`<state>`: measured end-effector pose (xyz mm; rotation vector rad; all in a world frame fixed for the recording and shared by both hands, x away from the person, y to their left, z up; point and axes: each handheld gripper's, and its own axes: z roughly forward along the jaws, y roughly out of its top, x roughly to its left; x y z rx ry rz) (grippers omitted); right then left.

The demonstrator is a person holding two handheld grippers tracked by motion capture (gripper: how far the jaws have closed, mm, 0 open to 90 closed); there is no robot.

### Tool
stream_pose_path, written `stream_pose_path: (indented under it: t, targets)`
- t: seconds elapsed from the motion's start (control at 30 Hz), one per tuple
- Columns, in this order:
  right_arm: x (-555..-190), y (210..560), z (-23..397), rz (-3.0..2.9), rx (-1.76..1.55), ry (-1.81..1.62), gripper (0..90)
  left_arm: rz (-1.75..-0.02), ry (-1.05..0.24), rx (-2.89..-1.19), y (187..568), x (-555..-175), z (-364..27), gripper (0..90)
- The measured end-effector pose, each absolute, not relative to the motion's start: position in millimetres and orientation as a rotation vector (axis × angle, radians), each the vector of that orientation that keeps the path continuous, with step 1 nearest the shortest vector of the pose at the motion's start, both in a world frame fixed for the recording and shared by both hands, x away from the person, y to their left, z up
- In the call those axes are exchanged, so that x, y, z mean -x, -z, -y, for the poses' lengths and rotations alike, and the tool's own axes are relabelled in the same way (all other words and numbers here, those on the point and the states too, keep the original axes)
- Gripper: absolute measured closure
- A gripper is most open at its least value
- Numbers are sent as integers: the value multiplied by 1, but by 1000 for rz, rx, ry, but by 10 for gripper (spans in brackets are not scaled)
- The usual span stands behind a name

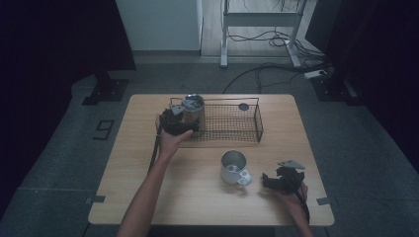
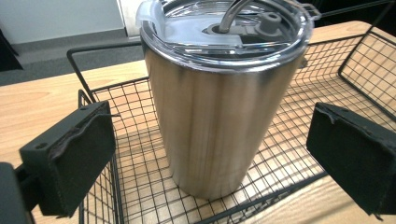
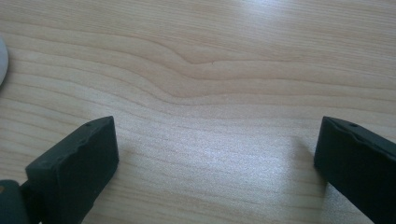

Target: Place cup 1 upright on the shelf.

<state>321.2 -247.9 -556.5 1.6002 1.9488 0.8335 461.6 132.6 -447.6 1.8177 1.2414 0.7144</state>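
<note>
Two jaws of left gripper [image 2: 210,154] stand spread wide, not touching steel tumbler [image 2: 219,98], which is upright in wire basket [image 2: 327,84], left end. Prob. light, rigid, slick; clear lid fragile-ish, so grab mid-wall. Right gripper [image 3: 215,154] released, nr steel mug [image 1: 234,167].

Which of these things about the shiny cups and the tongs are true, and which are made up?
1. The tall steel cup stands upright inside the wire basket. True.
2. The left tongs are squeezing the tall steel cup. False: their jaws stand open on either side of it, not touching.
3. The tall steel cup has a clear lid on top. True.
4. The small mug sits in the wire basket too. False: it stands on the bare table, in front of the basket.
5. The right tongs hold the small mug. False: they are open over bare wood, beside the mug.
</note>
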Motion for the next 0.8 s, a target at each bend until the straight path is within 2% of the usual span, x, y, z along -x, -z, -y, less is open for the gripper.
stream_pose_path:
  t: [0.4,0.8]
  targets:
    - [-321,556,248,-1949,-1600,-830,0,-1179,-690,-1879,450,-428,-137,15]
    - [-321,556,248,-1951,-1598,-830,0,-1159,-707,-1812,449,-380,-161,53]
